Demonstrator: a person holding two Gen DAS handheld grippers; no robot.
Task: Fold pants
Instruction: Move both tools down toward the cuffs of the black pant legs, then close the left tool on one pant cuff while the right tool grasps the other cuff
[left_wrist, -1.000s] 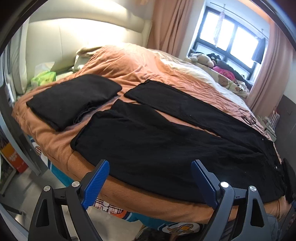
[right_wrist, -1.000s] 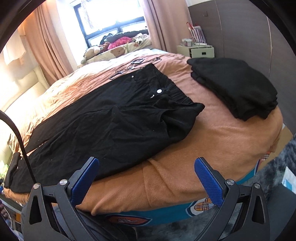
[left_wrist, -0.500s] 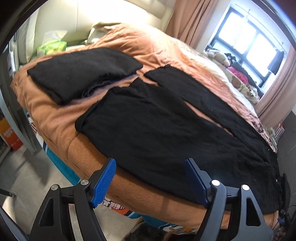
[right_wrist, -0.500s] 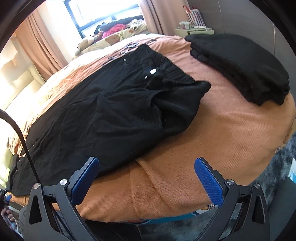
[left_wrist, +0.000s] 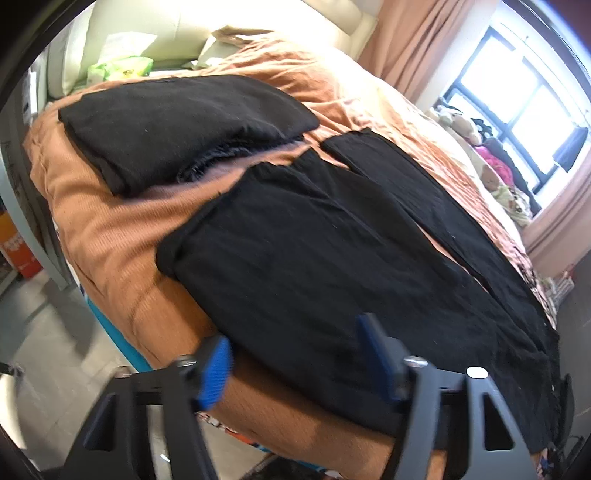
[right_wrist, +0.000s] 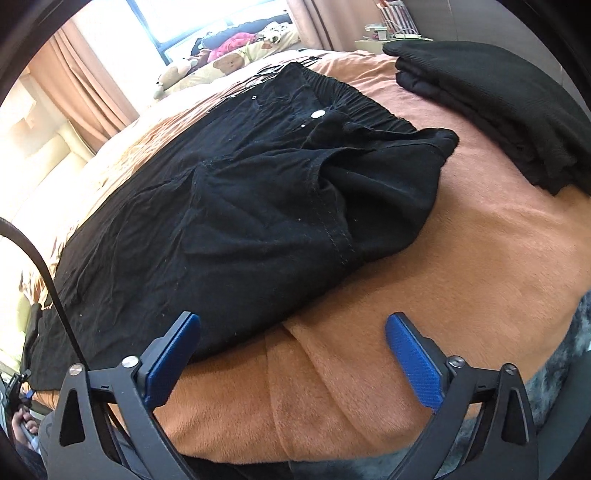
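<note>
Black pants (left_wrist: 332, 258) laid flat across the orange bedspread, filling the centre of the left wrist frame; legs apart, hems pointing to the upper left, far leg running to the right edge. In the right wrist frame, pants (right_wrist: 229, 206) fill centre-left; elastic waistband w/ a pale button at upper centre, fabric wrinkled, waist corner bunched toward centre-right.

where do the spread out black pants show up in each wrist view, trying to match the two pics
Left wrist view: the black pants fill the centre, legs running up and left, the near edge between the closing left gripper jaws.
Right wrist view: the black pants fill the centre left, waistband at upper right; right gripper below, closing slightly.
Shared landmark: the window beyond the bed.
</note>
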